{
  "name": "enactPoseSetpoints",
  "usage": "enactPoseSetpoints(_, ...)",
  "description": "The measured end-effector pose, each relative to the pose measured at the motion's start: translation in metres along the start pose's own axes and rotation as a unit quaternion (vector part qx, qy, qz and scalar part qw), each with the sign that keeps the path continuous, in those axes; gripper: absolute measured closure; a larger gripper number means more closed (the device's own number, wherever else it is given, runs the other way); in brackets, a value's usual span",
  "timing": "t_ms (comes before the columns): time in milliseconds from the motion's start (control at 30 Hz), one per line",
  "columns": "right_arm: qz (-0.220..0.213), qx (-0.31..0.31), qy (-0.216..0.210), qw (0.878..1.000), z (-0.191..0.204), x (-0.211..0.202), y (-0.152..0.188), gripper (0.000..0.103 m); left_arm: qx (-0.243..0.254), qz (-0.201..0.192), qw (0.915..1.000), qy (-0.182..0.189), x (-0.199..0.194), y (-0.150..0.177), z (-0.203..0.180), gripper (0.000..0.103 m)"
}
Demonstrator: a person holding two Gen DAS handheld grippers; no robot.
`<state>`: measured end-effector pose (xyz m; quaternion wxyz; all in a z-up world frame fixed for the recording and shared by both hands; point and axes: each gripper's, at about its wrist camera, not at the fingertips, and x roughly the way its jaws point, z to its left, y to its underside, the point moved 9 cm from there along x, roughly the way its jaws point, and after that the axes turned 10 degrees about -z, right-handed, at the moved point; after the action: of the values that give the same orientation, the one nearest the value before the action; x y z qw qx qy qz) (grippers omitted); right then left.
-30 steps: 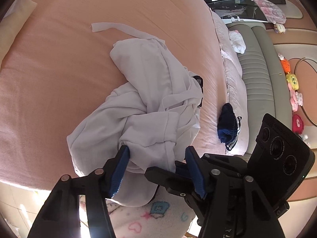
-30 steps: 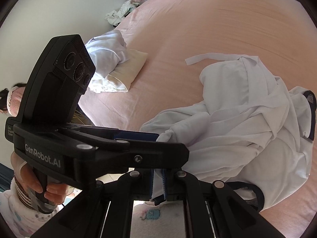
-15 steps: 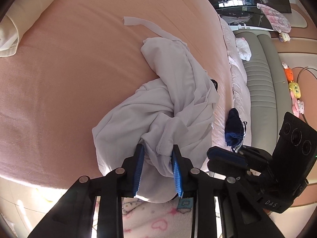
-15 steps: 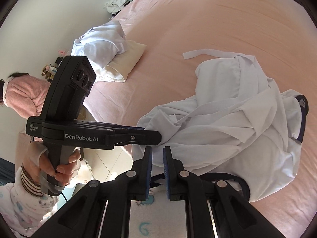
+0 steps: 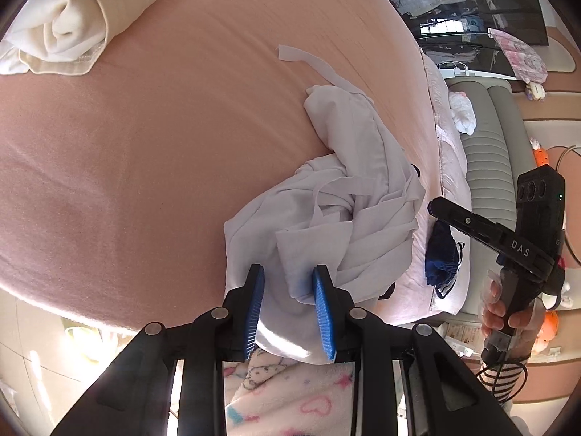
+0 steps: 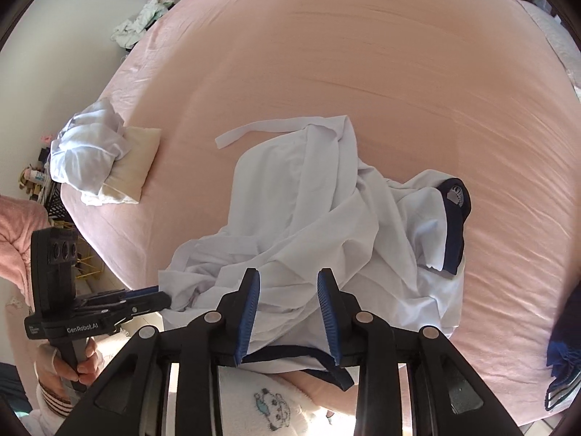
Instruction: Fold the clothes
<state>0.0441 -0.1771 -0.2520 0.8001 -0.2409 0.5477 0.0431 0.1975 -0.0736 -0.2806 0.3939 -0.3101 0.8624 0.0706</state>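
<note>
Left gripper point(image 5: 288, 299) jaws grasp a fold of the crumpled white garment point(image 5: 348, 214) at the pink bed's point(image 5: 152, 152) near edge. Right gripper point(image 6: 288, 303) jaws, just opening, stand released over it. Only the right view shows the navy collar point(image 6: 455, 218).

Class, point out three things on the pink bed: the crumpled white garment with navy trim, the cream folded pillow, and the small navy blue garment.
Crumpled white garment with navy trim point(image 6: 301, 196), right wrist view, on its broad upper panel.
Cream folded pillow point(image 5: 72, 25), left wrist view, on its rolled middle.
Small navy blue garment point(image 5: 441, 254), left wrist view, on its bunched centre.
</note>
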Motion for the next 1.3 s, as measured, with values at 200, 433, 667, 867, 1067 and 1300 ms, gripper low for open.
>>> enactPoseSetpoints(200,0.003,0.052,0.009,0.999,-0.028,0.013,-0.029,0.07,-0.038,0.006,0.9989,0.027,0.001,0.0,0.0,0.026)
enactPoseSetpoints(433,0.019,0.06,0.025,0.998,-0.04,0.031,-0.053,0.05,-0.038,-0.007,0.9988,0.029,0.002,-0.013,-0.006,0.026)
enactPoseSetpoints(667,0.041,0.055,0.03,0.997,-0.042,0.052,-0.067,0.05,-0.082,-0.017,0.9965,-0.003,-0.004,-0.014,-0.002,0.027)
enactPoseSetpoints(867,0.057,0.061,0.031,0.996,-0.051,0.065,-0.085,0.05,-0.107,-0.048,0.993,0.012,-0.031,-0.02,-0.014,0.027)
enactPoseSetpoints(1067,0.077,0.066,0.023,0.995,-0.049,0.079,-0.093,0.05,-0.117,-0.032,0.9926,0.001,-0.01,-0.013,-0.021,0.027)
enactPoseSetpoints(1300,0.094,0.059,0.022,0.994,-0.043,0.091,-0.094,0.05,-0.088,-0.028,0.9953,-0.029,0.011,-0.013,-0.033,0.027)
